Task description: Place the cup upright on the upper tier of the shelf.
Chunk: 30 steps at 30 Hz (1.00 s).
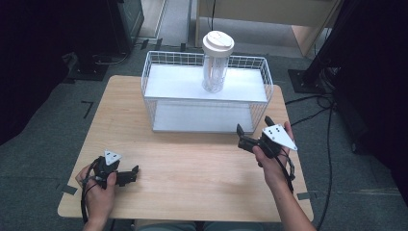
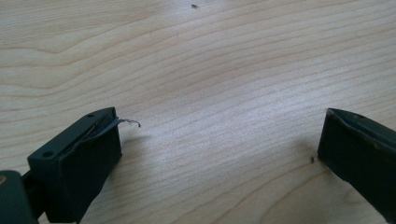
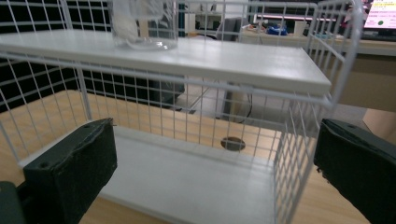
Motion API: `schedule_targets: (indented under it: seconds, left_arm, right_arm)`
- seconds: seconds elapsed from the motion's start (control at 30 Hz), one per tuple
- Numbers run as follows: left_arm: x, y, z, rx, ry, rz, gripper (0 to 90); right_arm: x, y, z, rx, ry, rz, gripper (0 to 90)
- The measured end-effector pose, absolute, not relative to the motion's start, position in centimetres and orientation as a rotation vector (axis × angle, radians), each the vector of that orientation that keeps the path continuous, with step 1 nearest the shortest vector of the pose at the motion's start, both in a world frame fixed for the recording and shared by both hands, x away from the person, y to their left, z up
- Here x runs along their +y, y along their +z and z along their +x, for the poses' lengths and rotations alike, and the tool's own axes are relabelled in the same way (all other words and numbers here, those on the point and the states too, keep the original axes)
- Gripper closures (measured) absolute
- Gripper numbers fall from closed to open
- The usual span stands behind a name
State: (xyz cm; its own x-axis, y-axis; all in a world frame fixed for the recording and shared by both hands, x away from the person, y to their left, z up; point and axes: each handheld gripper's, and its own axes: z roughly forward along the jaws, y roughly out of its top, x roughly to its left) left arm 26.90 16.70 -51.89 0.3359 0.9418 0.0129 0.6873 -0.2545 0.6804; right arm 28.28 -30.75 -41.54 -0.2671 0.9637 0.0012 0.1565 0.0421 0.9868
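Right then, I held my right gripper (image 1: 252,137) just in front of the white wire rack with two flat white shelves (image 1: 163,98), by its right corner. Its jaws were wide apart and held nothing. My left gripper (image 1: 129,175) sat low over the pale wooden table (image 1: 192,168), near the front left corner. Its jaws were wide apart too, and empty.

Nobody told me the job, so I had to guess. The clear plastic tumbler with a white lid (image 1: 216,62) stood up straight on the top shelf, near the middle. I thought that was the thing to fetch.

To do it well, I would need to lift my right gripper higher, because it looked under the top shelf at the empty bottom one. The tumbler was tall and see-through, so it could tip. I would grab it around the middle, not by the lid, and squeeze gently.

The wire walls stood up around the top shelf on the back and sides. I could bump them. The front side looked lowest, so that seemed the best way in, or from above.

The table in front of the rack was bare wood with lots of room. My right hand (image 1: 269,166) was close to the table's right edge, so I would keep any move going inward.
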Motion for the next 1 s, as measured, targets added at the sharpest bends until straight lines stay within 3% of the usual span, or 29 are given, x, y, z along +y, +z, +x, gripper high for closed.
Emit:
schedule_targets:
  seconds: [1.0]
  left_arm:
    - [16.7, -51.9, 26.9, 1.422, 0.573, 2.026, 0.0]
  right_arm:
    - [-40.3, -48.2, 22.1, 1.508, 1.138, 1.367, 0.0]
